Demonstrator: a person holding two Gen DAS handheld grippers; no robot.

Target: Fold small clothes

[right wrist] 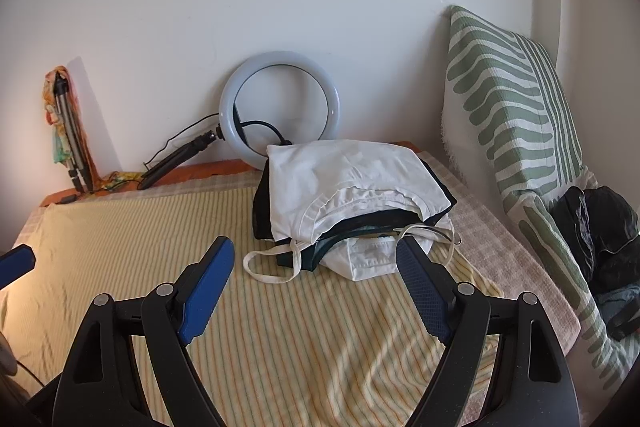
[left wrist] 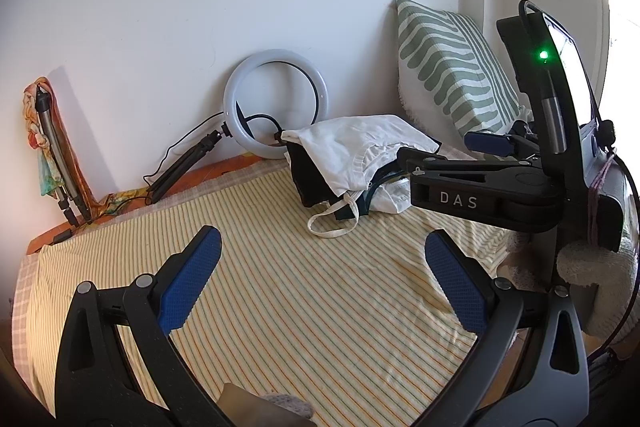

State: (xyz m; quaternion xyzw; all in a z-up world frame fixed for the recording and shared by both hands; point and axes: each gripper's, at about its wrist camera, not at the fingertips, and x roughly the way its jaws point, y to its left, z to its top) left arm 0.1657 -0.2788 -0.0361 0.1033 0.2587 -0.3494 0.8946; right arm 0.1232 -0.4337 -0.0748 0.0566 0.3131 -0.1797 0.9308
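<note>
**Clothes pile lies ahead, nearer to the right gripper**

The pile of clothes sits on the striped bedsheet, close to the ring light at the wall. From the right gripper it lies at about 12 o'clock, just beyond the fingertips; the jaws stand wide and hold nothing. From the left gripper, also wide and empty, the pile is at about 1 o'clock and farther away. The pile's long axis runs from 9 to 3 o'clock. I judge the right gripper should reach first, perhaps for the white top garment.
</note>
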